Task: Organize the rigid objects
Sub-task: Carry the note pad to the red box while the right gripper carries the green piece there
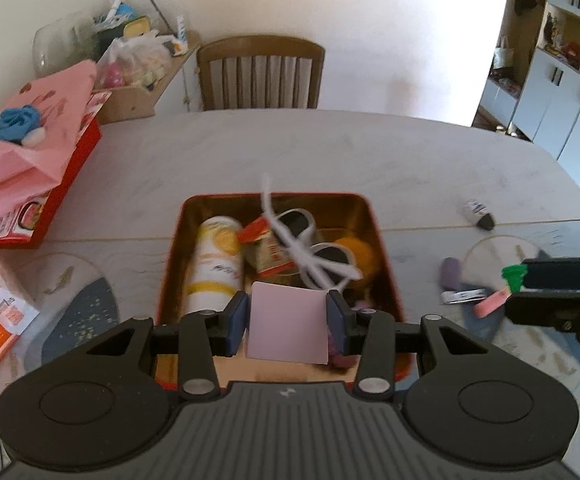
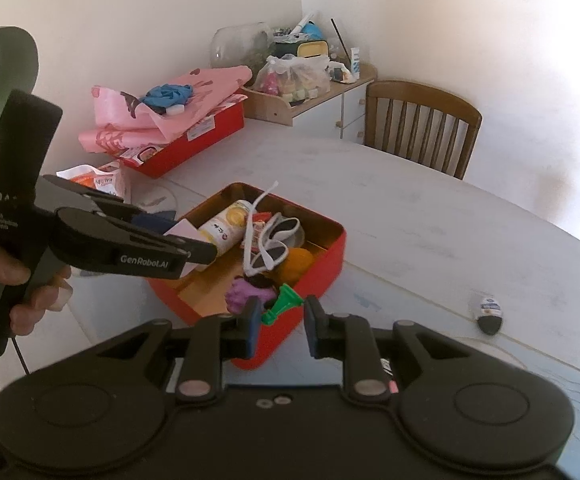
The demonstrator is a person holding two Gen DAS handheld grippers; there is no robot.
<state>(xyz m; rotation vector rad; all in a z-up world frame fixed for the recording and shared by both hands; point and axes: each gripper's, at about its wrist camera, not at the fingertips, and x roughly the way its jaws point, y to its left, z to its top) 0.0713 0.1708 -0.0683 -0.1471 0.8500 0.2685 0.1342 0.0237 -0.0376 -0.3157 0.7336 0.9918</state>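
Note:
A red tin box [image 1: 385,248] [image 2: 329,256] with a gold inside sits mid-table. It holds a white and yellow tube [image 1: 214,264] [image 2: 230,224], white sunglasses [image 1: 309,252] [image 2: 274,240], an orange ball [image 1: 359,254] [image 2: 297,262] and a purple lump [image 2: 244,294]. My left gripper [image 1: 288,320] [image 2: 194,252] is shut on a pale pink card [image 1: 288,326] [image 2: 184,230] held over the box's near end. My right gripper [image 2: 280,320] [image 1: 509,292] holds a small green plastic piece [image 2: 284,302] [image 1: 513,276] against its left finger, with the jaws apart, above the box's near corner.
A small dark-tipped bottle [image 1: 477,214] [image 2: 489,312] lies to the right. A purple item [image 1: 451,272], a pink stick [image 1: 489,304] and a labelled strip [image 1: 463,295] lie on a round mat. A red tray [image 2: 194,140] with pink paper [image 1: 22,156] is at the left. A chair [image 1: 260,72] stands behind.

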